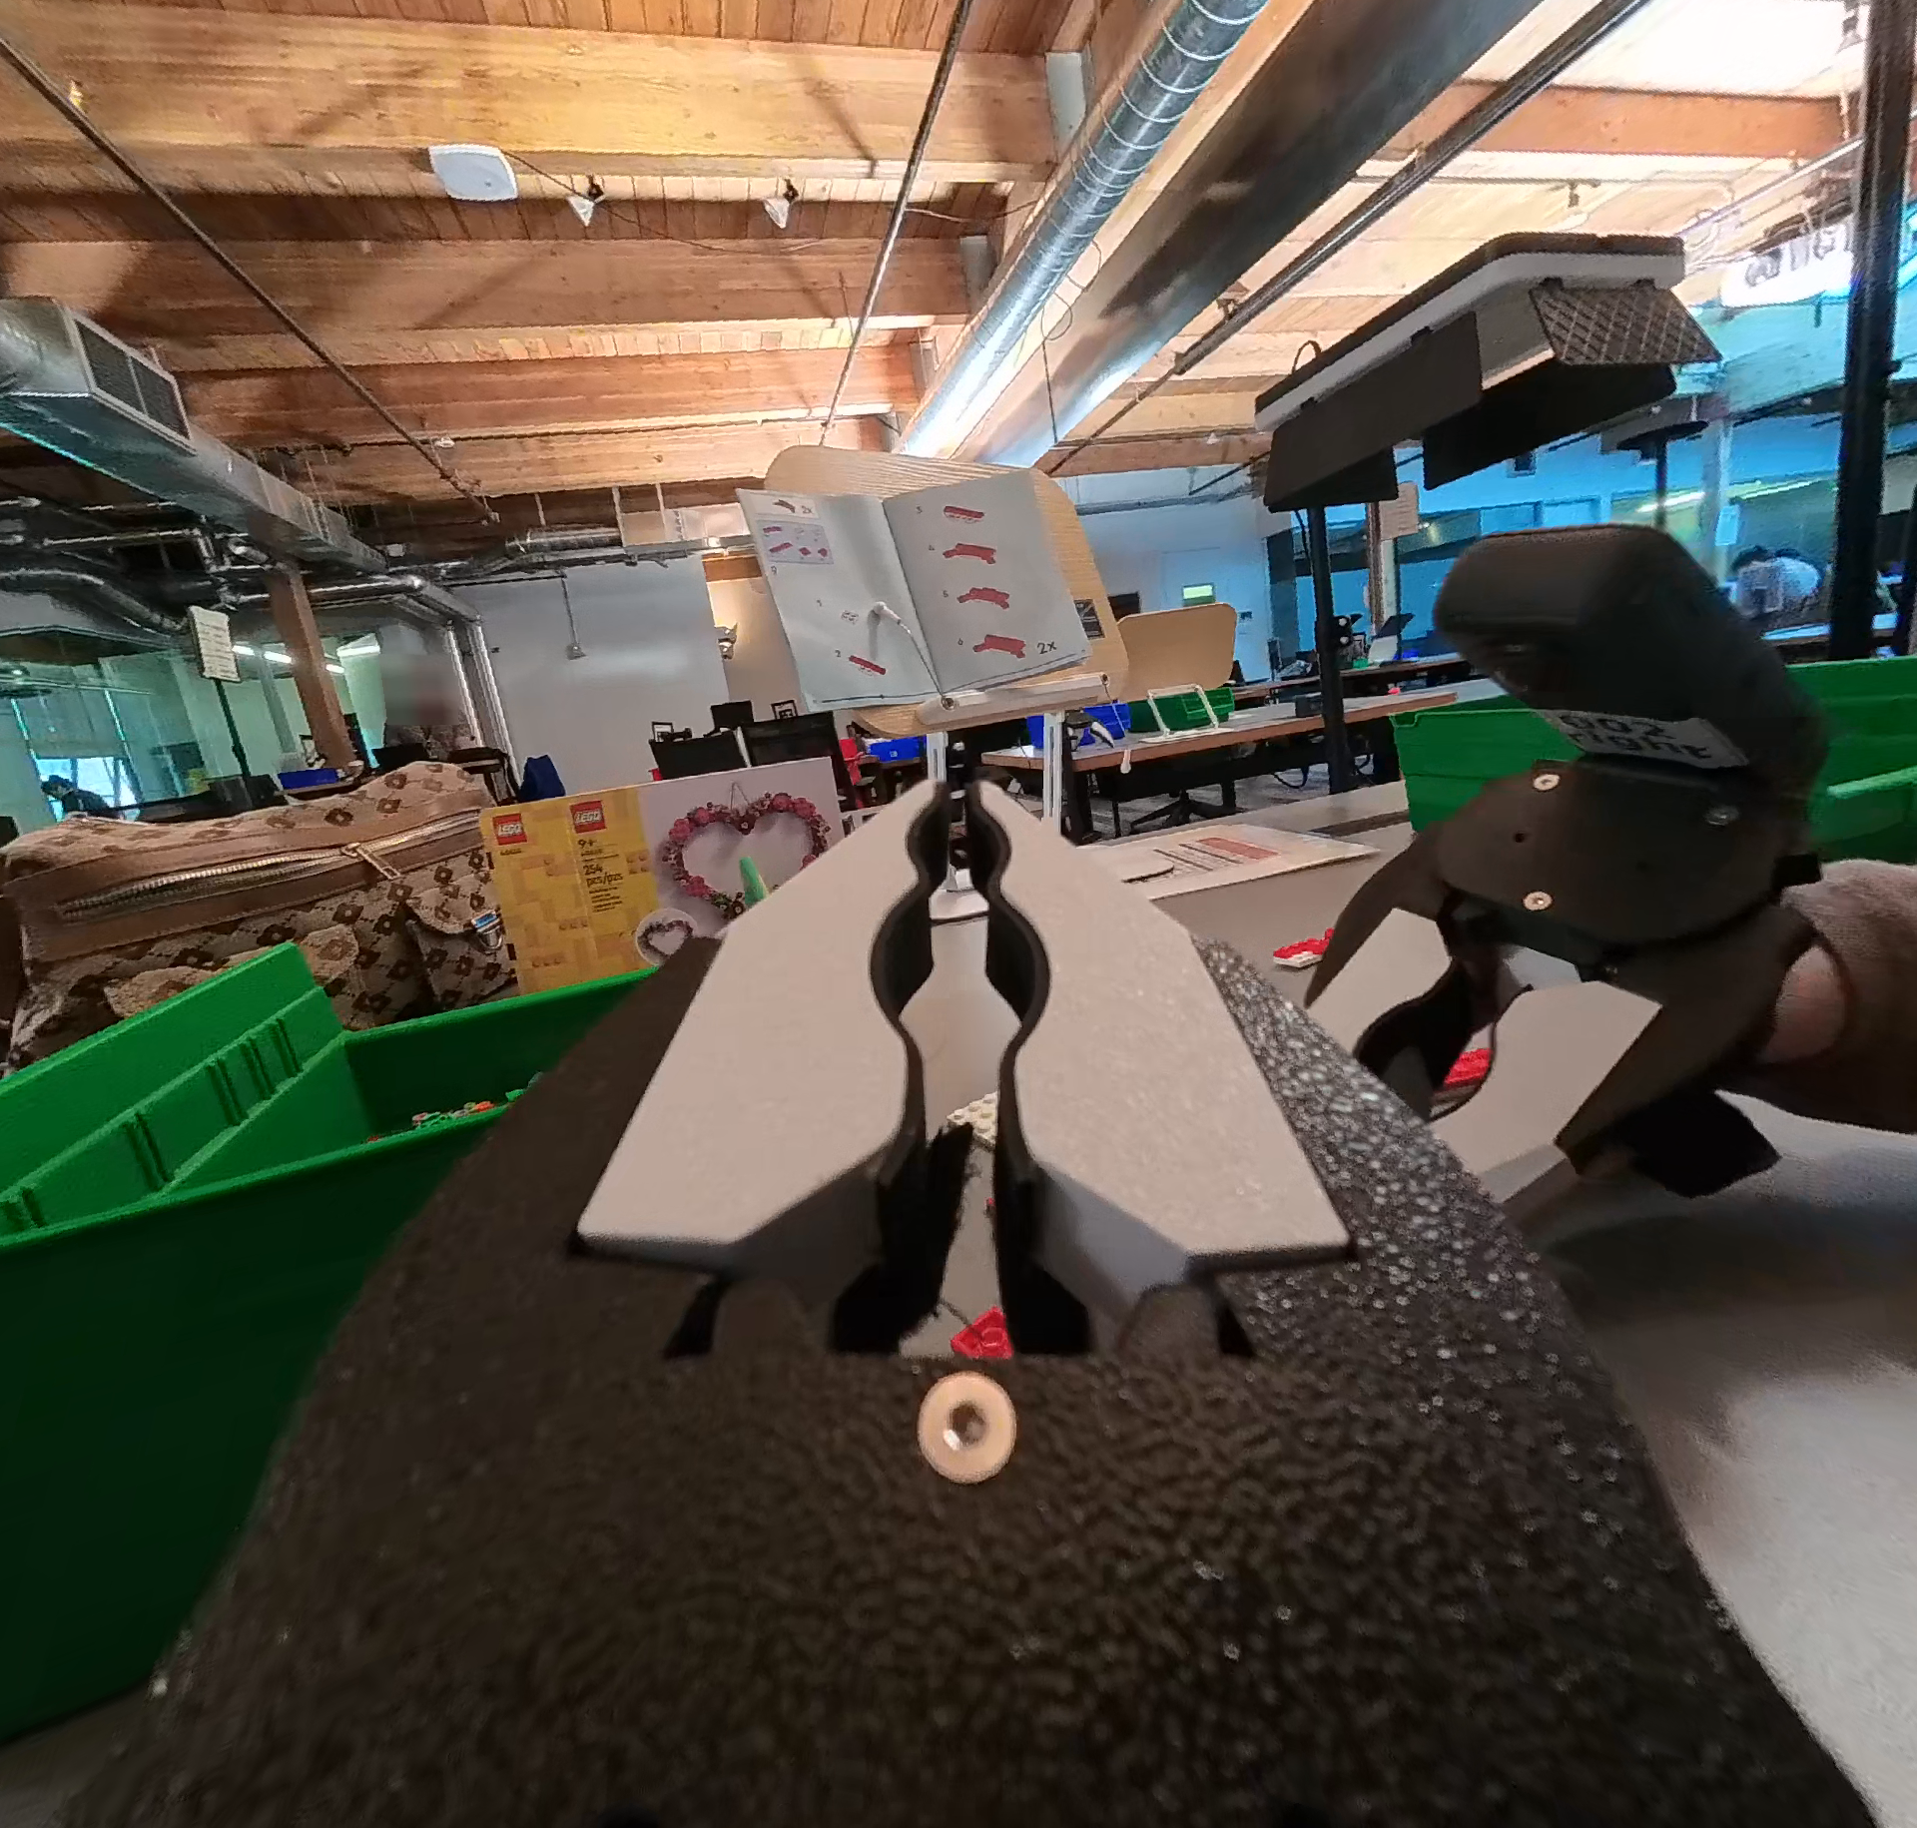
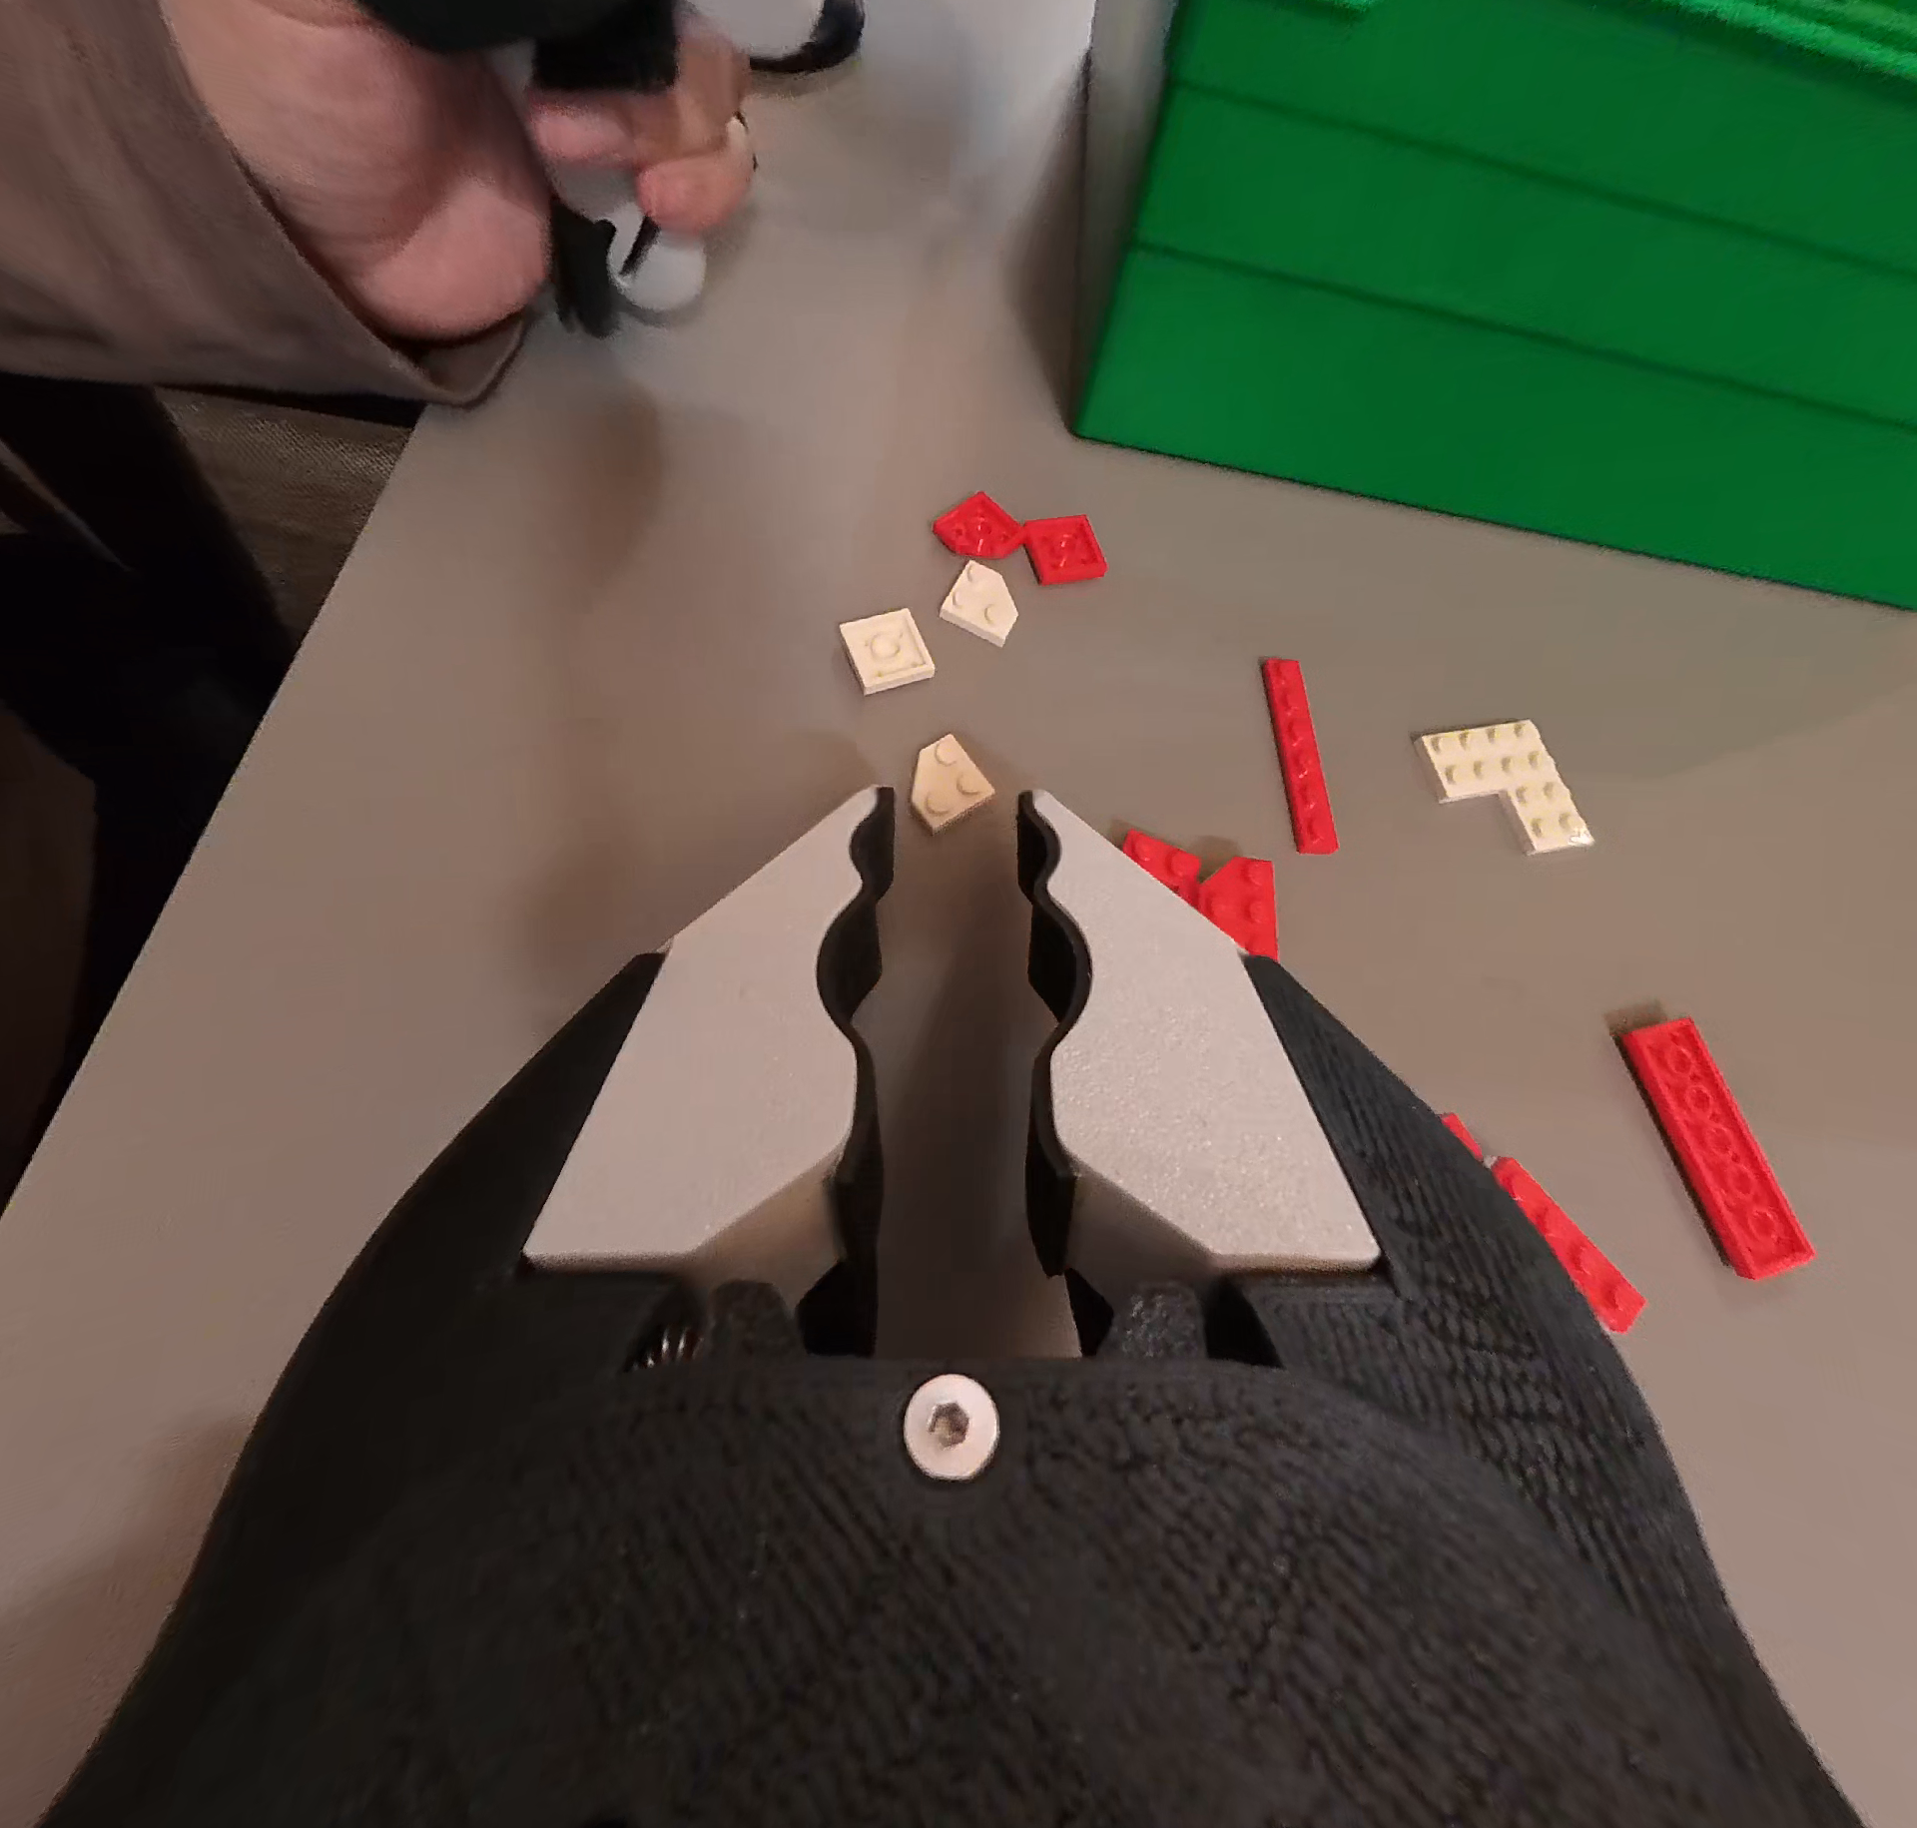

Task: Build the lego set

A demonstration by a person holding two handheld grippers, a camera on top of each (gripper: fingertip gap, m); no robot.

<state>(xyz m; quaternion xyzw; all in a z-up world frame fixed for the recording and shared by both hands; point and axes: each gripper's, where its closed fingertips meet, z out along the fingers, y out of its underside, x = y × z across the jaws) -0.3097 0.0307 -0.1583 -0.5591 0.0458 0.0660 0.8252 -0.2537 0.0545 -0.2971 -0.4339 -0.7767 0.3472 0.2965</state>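
In the right wrist view my right gripper (image 2: 956, 808) is open and empty, low over the grey table (image 2: 581, 741). A tan wedge plate (image 2: 949, 782) lies just ahead of its tips. Beyond it lie a white square plate (image 2: 885, 650), a white wedge plate (image 2: 977, 603), a red wedge plate (image 2: 975, 525) and a red square plate (image 2: 1065, 548). To the right lie a thin red strip (image 2: 1299, 754), a white L-shaped plate (image 2: 1504, 772) and a long red plate (image 2: 1717, 1146). In the left wrist view my left gripper (image 1: 960, 793) is shut and empty, raised and pointing at the booklet. The right gripper (image 1: 1421, 1104) shows there too, open.
An open instruction booklet (image 1: 913, 596) stands on a holder at the back. A set box (image 1: 664, 865) and a patterned bag (image 1: 239, 897) stand at the left. Green bins flank the work area (image 1: 207, 1208) (image 2: 1504, 274). A person's hand (image 2: 436, 222) is at the table's edge. Left tips to right tips: about 15 cm. My right gripper is the nearer one to the white square plate (image 2: 885, 650): about 4 cm, against 15 cm.
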